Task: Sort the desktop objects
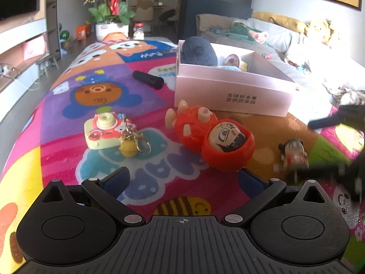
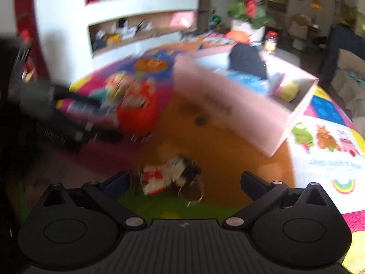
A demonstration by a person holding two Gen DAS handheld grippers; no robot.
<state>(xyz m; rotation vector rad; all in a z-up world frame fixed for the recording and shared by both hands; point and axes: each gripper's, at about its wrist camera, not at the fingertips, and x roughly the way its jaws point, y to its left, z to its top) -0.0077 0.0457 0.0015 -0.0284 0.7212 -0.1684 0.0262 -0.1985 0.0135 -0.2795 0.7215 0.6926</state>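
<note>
Left wrist view: the left tool point(image 1: 182, 178) stands wide apart and empty over the cartoon-print desk point(image 1: 68, 114). The red doll point(image 1: 212, 134) lies on its side just ahead, long axis running from its feet near the pink box point(image 1: 232, 91) to its head toward the camera. A small black-and-white figurine point(image 1: 294, 151) at right is blurred and partly cut by the dark right tool point(image 1: 337, 146). A camera keychain point(image 1: 107, 132) sits left; a black cylinder point(image 1: 148, 80) lies farther back.

Right wrist view: everything is smeared by motion. The right tool point(image 2: 184, 180) is spread wide, the figurine point(image 2: 171, 178) lying between its fingertips, details unreadable. The box point(image 2: 239, 109) sits beyond, contents indistinct.
</note>
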